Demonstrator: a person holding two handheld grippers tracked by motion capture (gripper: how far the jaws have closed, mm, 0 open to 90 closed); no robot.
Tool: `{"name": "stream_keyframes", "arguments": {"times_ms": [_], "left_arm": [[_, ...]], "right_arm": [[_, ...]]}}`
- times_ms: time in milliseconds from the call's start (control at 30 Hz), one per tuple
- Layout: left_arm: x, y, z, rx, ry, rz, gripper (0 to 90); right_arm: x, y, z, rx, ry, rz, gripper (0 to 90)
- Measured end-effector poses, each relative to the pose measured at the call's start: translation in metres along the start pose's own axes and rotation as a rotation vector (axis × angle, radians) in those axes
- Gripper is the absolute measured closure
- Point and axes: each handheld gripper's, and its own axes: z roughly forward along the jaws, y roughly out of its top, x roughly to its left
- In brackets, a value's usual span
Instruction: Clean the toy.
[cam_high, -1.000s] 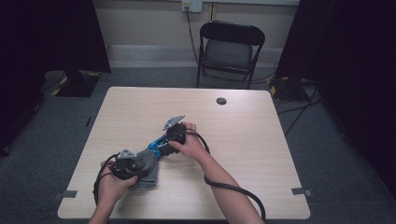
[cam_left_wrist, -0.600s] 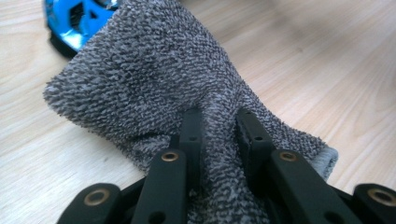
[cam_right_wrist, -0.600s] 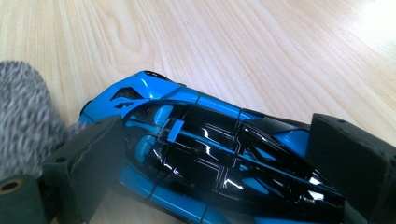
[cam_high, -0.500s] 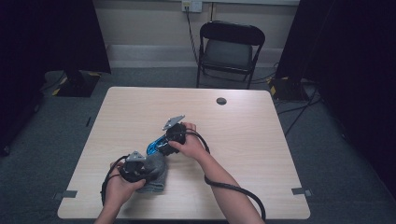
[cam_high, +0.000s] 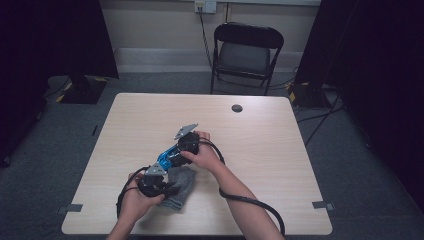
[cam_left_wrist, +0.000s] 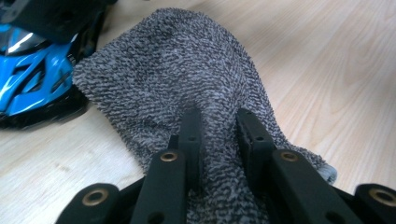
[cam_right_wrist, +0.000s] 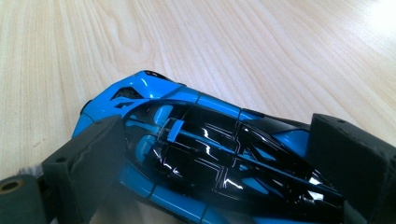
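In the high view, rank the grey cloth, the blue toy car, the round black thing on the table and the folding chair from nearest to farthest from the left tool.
From the left tool:
1. Grey cloth, pinched in its jaws at the table's near edge.
2. Blue toy car, just beyond, held by the right tool.
3. Round black thing, near the table's far edge.
4. Folding chair, beyond the table.

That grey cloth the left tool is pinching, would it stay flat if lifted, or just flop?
Probably flop: the grey cloth already bunches into a ridge where the left gripper pinches it. Its looped, towel-like weave suggests it is light and unlikely to slip from the jaws. Pushed, it would likely crumple rather than slide across the table.
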Motion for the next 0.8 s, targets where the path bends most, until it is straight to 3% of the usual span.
{"name": "stream_keyframes", "arguments": {"times_ms": [167, 333, 367, 600, 667, 700, 800], "left_arm": [[0.0, -0.001, 0.001, -0.001, 0.008, -0.001, 72.0], [0.003, -0.003, 0.0, 0.005, 0.055, 0.03, 65.1], [0.003, -0.004, -0.001, 0.002, 0.069, 0.016, 62.2], [0.007, -0.008, -0.007, 0.028, 0.105, 0.015, 60.9], [0.009, -0.008, -0.01, 0.034, 0.112, -0.005, 60.8], [0.013, -0.008, -0.015, 0.037, 0.143, -0.009, 59.9], [0.017, -0.01, -0.02, 0.035, 0.167, -0.018, 59.1]], "right_arm": [[0.0, 0.0, 0.0, -0.001, 0.0, 0.0, 4.4], [0.0, 0.0, 0.0, 0.001, -0.001, 0.001, 4.4], [0.0, 0.0, 0.0, 0.001, 0.0, 0.001, 4.4], [0.0, 0.0, 0.0, 0.0, -0.001, 0.0, 4.4], [0.0, 0.0, 0.0, -0.001, 0.0, 0.0, 4.4], [0.0, -0.001, 0.0, -0.008, -0.001, 0.001, 4.4], [0.0, -0.001, 0.0, -0.009, -0.002, 0.002, 4.4]]}}
